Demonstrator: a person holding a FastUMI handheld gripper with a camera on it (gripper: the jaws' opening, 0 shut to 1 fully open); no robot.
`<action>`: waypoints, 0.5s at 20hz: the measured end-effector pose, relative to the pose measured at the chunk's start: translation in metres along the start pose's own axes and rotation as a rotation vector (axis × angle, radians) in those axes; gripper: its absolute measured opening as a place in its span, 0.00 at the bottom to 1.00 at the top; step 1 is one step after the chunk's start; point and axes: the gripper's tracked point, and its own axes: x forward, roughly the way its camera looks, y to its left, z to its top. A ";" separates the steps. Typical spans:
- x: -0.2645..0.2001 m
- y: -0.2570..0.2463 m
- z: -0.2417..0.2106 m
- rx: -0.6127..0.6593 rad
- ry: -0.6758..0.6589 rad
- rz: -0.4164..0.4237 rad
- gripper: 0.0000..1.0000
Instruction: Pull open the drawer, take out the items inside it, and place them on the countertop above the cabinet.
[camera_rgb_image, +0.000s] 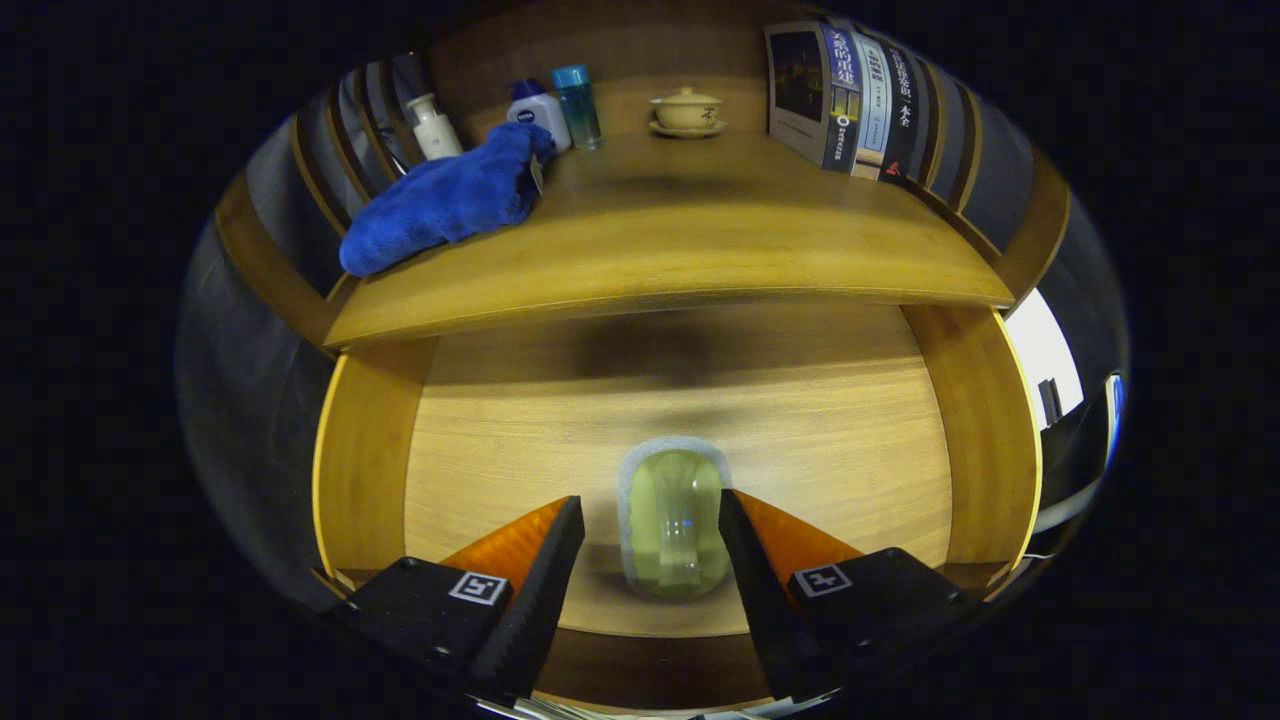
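Item, as I read it: pale green translucent oblong bottle (675, 525) lying low-centre frame on the open wooden drawer's (500, 440) floor, long axis running away from me, between my gripper's (650, 530) wide-spread fingers, neither touching.

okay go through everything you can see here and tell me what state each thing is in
Drawer: pulled open.
Cup: in the drawer, between the fingers.
Gripper: open, fingers either side of the cup.
Towel: crumpled on the countertop.
Books: upright.
Teacup: lidded, on its saucer.
Bottles: upright, capped.
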 end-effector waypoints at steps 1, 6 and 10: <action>0.005 -0.002 -0.002 0.004 0.027 -0.007 0.87; 0.022 -0.007 -0.012 -0.011 0.132 -0.005 0.68; 0.031 -0.011 -0.013 -0.021 0.151 -0.033 0.59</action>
